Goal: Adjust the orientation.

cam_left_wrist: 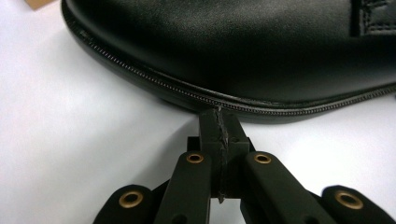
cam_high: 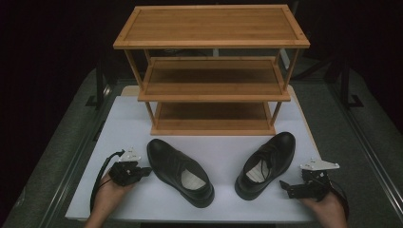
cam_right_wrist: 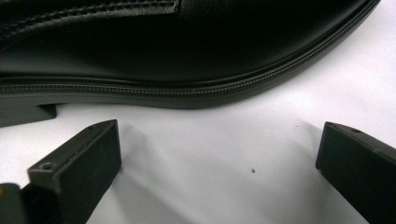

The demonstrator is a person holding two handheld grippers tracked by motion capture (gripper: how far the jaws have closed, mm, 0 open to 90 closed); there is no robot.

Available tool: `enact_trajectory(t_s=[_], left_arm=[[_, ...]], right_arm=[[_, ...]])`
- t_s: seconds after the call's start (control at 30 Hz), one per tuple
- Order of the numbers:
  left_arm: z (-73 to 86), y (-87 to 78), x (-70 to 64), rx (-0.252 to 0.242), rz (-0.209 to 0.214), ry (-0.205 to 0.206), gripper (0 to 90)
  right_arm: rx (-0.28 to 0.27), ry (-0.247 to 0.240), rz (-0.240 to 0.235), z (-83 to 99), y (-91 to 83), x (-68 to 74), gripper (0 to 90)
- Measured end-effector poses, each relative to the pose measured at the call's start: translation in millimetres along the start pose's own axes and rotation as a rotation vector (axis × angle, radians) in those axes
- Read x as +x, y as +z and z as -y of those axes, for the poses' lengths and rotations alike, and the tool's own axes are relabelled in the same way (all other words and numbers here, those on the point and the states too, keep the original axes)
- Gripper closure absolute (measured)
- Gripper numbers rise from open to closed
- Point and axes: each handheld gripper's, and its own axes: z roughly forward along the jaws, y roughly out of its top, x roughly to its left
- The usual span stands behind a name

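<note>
Wooden rack: three shelves, all bare. In front of it on the white table, left shoe and right shoe, neither lifted. Left gripper: jaws pressed together, holding nothing, beside the left shoe. Right gripper: jaws spread wide beside the right shoe. Shelving probably not begun.

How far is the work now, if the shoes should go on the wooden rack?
Nothing looks done: the wooden rack has bare shelves. Both shoes lie on the white table, the left shoe and the right shoe. Nothing is in hand: the left hand-held gripper is shut at the left shoe's sole edge, and the right hand-held gripper is open beside the right shoe. Lifting and shelving both remains.
</note>
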Motion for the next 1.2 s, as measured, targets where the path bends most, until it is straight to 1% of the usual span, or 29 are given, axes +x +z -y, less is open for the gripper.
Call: enact_trajectory(t_s=[0.13, 0.23, 0.37, 0.4, 0.5, 0.63, 0.73, 0.8, 0.87, 0.93, 1.0, 1.07, 1.1, 1.17, 1.2], left_arm=[[-12.6, 10.2, 4.0, 0.0, -0.012, 0.01, 90.0], [-16.7, 14.0, 4.3, -0.002, -0.016, 0.01, 90.0], [-23.8, 20.5, 5.7, -0.005, -0.013, 0.009, 90.0], [-27.8, 23.7, 5.8, -0.004, -0.015, 0.011, 90.0], [-31.8, 27.1, 5.9, -0.006, -0.017, 0.011, 90.0], [-37.3, 33.1, 7.1, -0.014, -0.006, 0.0, 90.0], [-44.8, 39.2, 6.0, -0.015, -0.011, 0.004, 90.0], [-46.8, 41.0, 5.5, -0.016, -0.01, 0.005, 90.0], [-51.2, 44.2, 4.6, -0.017, -0.003, 0.007, 90.0], [-55.9, 47.6, 2.7, -0.039, 0.011, 0.005, 90.0], [-57.3, 48.4, 2.6, -0.032, 0.012, 0.009, 90.0], [-62.2, 50.1, 2.3, -0.04, 0.021, 0.01, 90.0], [-62.2, 50.1, 2.3, -0.04, 0.021, 0.01, 90.0], [-66.4, 52.8, -0.3, -0.035, 0.01, 0.023, 90.0], [-69.8, 56.2, -2.1, -0.043, 0.012, 0.025, 90.0]], right_arm=[[-0.001, -0.002, 0.0, 0.0, 0.1, -0.2, 0.0], [-0.001, -0.002, 0.0, 0.0, 0.1, -0.2, 0.0], [-0.002, -0.002, -0.001, 0.0, 0.2, -0.2, 0.0], [-0.002, -0.002, 0.0, 0.0, 0.2, -0.2, 0.0], [-0.003, -0.002, 0.0, 0.1, 0.2, -0.2, 0.0], [-0.003, -0.002, -0.001, 0.1, 0.2, -0.3, 0.0], [-0.002, -0.002, -0.001, 0.1, 0.2, -0.2, 0.0], [-0.002, -0.002, -0.001, 0.1, 0.2, -0.2, 0.0], [-0.003, -0.002, 0.0, 0.1, 0.2, -0.2, 0.0], [-0.003, -0.002, 0.0, 0.1, 0.2, -0.2, 0.0], [-0.003, -0.002, -0.001, 0.1, 0.2, -0.2, 0.0], [-0.003, -0.002, 0.0, 0.1, 0.2, -0.2, 0.0], [-0.003, -0.002, 0.0, 0.1, 0.2, -0.2, 0.0], [-0.003, -0.002, 0.0, 0.1, 0.2, -0.2, 0.0], [-0.003, -0.003, 0.0, 0.1, 0.2, -0.2, 0.0]])
